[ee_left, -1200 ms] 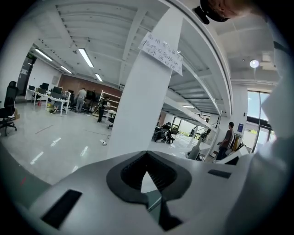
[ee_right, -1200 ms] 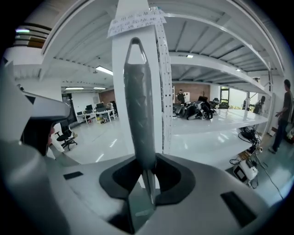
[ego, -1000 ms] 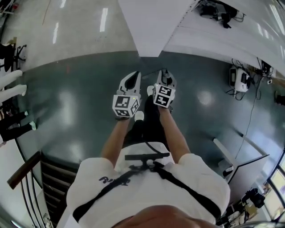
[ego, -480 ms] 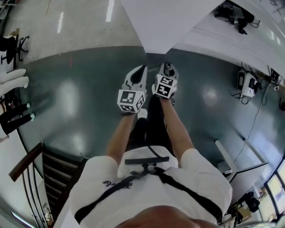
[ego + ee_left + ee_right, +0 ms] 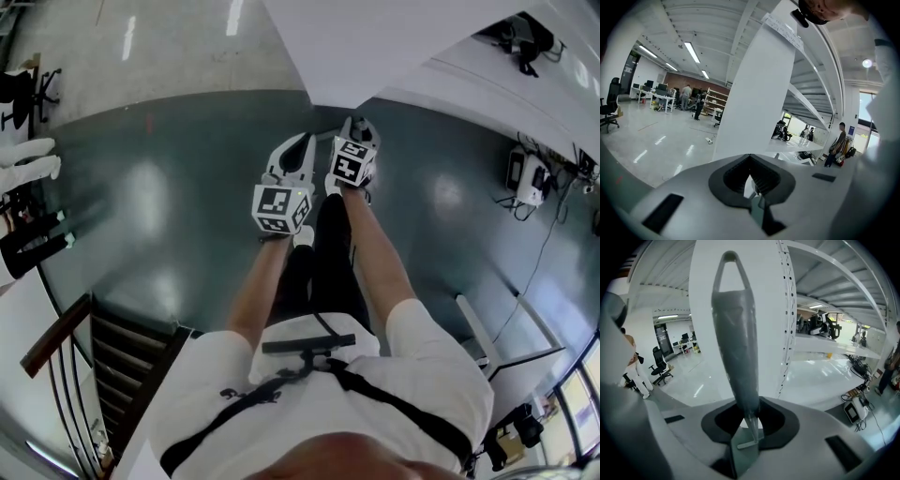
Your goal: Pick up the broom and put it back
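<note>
The broom shows only as its grey handle (image 5: 734, 343), which ends in a hanging loop at the top and rises out of my right gripper (image 5: 748, 414) in the right gripper view. That gripper is shut on the handle, in front of a white pillar (image 5: 764, 301). In the head view the right gripper (image 5: 360, 129) and the left gripper (image 5: 298, 150) are held side by side at arm's length, near the pillar's foot (image 5: 375, 56). The left gripper (image 5: 750, 158) has its jaws together with nothing between them. The broom's head is hidden.
Dark green floor (image 5: 169, 206) lies under both grippers. A stair with a wooden rail (image 5: 54, 339) drops away at lower left. At right are a white device with cables (image 5: 525, 173) and a leaning white panel (image 5: 474, 324). People stand far off (image 5: 840, 143).
Both grippers have moved away from the body toward the foot of the white pillar and sunk lower. The right one still grips the handle.
</note>
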`<state>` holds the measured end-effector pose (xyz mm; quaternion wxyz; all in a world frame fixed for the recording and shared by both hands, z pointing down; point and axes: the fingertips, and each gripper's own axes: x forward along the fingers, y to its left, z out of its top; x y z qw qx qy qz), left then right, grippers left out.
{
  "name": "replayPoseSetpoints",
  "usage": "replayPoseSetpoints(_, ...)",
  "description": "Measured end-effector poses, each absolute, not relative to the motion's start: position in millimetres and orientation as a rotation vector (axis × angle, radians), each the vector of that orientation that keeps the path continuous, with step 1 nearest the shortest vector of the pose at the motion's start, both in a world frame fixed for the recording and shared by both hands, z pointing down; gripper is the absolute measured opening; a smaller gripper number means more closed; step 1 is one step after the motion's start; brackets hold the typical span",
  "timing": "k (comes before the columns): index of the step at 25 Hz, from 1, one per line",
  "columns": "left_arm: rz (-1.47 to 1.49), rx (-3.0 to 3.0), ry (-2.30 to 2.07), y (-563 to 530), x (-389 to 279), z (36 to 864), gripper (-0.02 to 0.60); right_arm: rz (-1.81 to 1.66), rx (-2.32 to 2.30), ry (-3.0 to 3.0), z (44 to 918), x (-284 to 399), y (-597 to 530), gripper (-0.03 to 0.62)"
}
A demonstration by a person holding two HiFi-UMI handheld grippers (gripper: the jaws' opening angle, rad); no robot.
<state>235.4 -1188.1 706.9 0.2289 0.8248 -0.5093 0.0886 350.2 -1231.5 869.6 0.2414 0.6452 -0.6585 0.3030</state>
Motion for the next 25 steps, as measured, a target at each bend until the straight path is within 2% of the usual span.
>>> replayPoseSetpoints(16,0.271,2.223,-1.412,-1174,227,732,0.012,0.776,1.692,-1.87,887,358,-1320,0.097)
replayPoseSetpoints(25,0.276,2.221,-1.4,-1170,231,735,0.012,0.773,1.568,-1.855,895,355,-1318,0.1)
